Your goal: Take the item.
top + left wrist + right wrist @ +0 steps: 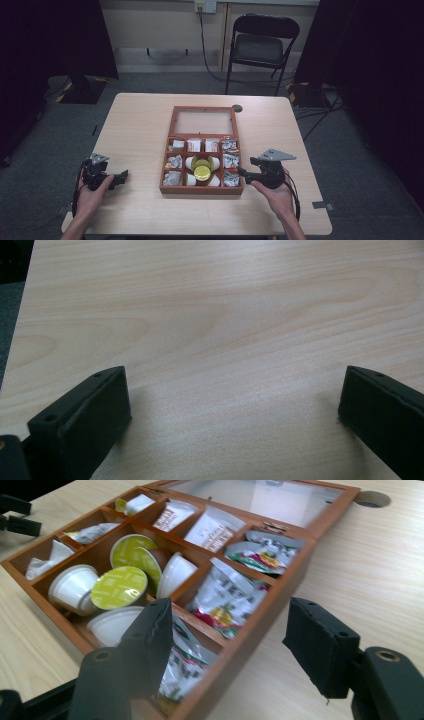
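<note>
An open wooden box (pixel 201 191) stands mid-table, its glass lid (pixel 203 121) laid back flat. Its middle compartment holds coffee capsules, one with a yellow-green top (pixel 119 587) and white ones (pixel 72 586). The side compartments hold foil sachets (pixel 230 597) and paper packets (pixel 212 530). My right gripper (pixel 242 172) is at the box's near right corner. In the right gripper view its jaws stand apart astride the box's right wall (pixel 272 612), one over a sachet and one over the table, pressing on nothing. My left gripper (pixel 122 176) rests left of the box, open over bare wood (pixel 235 340).
The pale wooden table (pixel 140 125) has a round cable hole (pixel 237 108) behind the lid. A black folding chair (pixel 260 45) stands beyond the far edge. Grey floor surrounds the table. Bare tabletop lies on both sides of the box.
</note>
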`<action>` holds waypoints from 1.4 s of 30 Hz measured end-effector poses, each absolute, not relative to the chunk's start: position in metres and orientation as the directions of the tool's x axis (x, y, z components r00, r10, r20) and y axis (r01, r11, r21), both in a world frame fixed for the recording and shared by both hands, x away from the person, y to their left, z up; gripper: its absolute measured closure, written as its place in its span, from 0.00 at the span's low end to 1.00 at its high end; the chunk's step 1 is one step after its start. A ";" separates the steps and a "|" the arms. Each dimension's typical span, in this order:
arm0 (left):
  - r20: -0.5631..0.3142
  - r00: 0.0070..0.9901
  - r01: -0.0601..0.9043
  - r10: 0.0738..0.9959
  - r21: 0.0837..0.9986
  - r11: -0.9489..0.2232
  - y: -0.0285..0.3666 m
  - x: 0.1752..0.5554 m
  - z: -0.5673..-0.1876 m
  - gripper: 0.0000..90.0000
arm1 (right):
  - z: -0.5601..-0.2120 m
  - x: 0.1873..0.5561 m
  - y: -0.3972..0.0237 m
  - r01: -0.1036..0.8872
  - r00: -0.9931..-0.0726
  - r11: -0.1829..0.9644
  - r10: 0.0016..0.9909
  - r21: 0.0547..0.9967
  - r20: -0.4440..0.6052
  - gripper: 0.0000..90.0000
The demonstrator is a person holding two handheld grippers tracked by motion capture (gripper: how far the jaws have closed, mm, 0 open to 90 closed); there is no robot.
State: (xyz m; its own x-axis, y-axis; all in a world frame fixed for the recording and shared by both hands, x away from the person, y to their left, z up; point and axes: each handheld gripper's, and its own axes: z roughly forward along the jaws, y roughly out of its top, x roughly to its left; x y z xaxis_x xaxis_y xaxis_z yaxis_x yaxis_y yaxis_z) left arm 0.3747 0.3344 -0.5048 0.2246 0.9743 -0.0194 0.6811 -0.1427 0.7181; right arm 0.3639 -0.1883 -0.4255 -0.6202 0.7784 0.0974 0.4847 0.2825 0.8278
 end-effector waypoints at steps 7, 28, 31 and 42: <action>-0.019 0.225 0.681 0.974 0.718 -0.143 0.334 0.375 -0.505 0.00 | -0.424 0.365 -0.173 0.476 -0.653 0.300 0.751 0.826 0.103 0.42; -0.019 0.224 0.681 0.974 0.718 -0.143 0.334 0.375 -0.505 0.00 | -0.421 0.377 -0.139 0.457 -0.706 0.350 0.702 0.818 0.095 0.46; -0.019 0.224 0.681 0.974 0.718 -0.142 0.334 0.375 -0.505 0.00 | -0.423 0.379 -0.135 0.454 -0.715 0.358 0.693 0.816 0.094 0.46; -0.020 0.224 0.681 0.974 0.718 -0.142 0.334 0.375 -0.505 0.00 | -0.432 0.382 -0.116 0.456 -0.748 0.393 0.656 0.799 0.104 0.46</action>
